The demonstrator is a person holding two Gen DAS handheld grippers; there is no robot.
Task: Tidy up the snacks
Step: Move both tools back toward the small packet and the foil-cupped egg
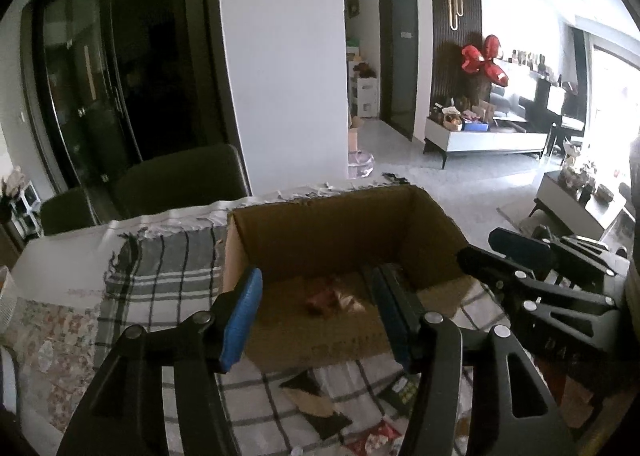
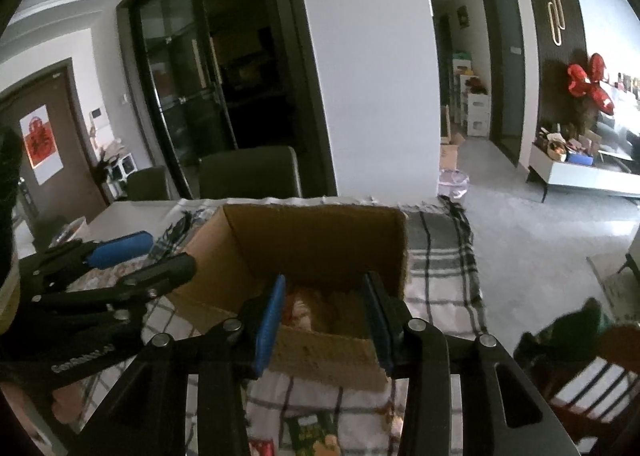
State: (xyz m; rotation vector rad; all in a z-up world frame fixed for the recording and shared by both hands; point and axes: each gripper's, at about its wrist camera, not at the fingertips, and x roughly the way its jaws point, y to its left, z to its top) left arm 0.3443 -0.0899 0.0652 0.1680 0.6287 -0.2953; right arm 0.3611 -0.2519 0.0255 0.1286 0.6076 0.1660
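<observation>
The left gripper (image 1: 316, 316) stood with its blue-padded jaws spread apart and nothing between them, poised over the near edge of an open cardboard box (image 1: 404, 224). The right gripper (image 2: 324, 324) was likewise spread and pinching nothing, aimed at the same box from the other side, and the two tools hung near each other. Inside the box, on its floor, lay a few blurred snack packets (image 1: 332, 302), reddish and pale. The box sat on a grey-and-white checked cloth (image 1: 168, 276) covering the table. More snack wrappers (image 1: 316, 404) lay loose on the cloth in front of the box. Behind the table stood dark chairs (image 1: 180, 180).
</observation>
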